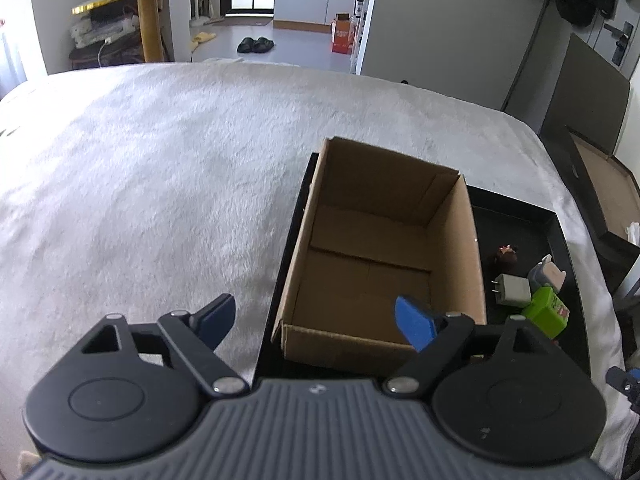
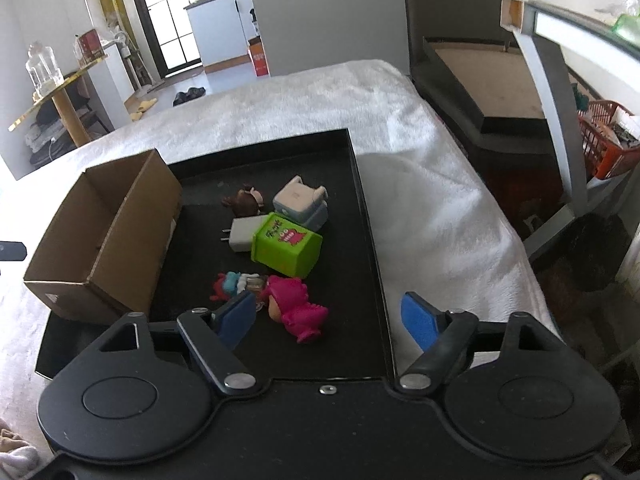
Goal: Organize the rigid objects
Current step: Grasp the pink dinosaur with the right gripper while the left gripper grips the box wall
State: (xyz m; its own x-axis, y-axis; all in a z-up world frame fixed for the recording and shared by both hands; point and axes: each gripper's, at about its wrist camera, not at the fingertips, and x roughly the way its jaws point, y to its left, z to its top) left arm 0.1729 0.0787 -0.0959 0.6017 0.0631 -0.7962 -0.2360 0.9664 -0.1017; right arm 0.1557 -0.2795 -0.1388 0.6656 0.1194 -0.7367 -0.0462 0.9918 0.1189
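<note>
The left gripper [image 1: 316, 322] hovered with its blue-padded fingers [image 1: 414, 326] spread wide and nothing held between them; its left finger was above the white fleece blanket [image 1: 160, 168], its right finger above the near end of the cardboard box [image 1: 384, 248]. The box stood open-topped in the left part of a black tray [image 2: 370, 216], which lay on the blanket. Nothing was visible inside the box.

To the right of the box, on the tray floor, the objects lay in a loose cluster. At the far side sat a small brown figurine [image 2: 244, 202], with a white-and-grey toy [image 2: 302, 202] lying on its side just to the right of it. In front of these, a white plug adapter [image 2: 240, 234] lay with its prongs pointing toward the box, touching a lime-green cube-shaped toy [image 2: 286, 250] tipped on one side. Nearer the camera, a small red-and-blue figurine [image 2: 230, 286] lay just beside a pink dinosaur-costume figurine [image 2: 296, 310].

The right gripper [image 2: 330, 316] was also fully spread and held nothing. Its left finger was next to the pink figurine; contact could not be determined. Its right finger was above the blanket, beyond the tray's right rim.
</note>
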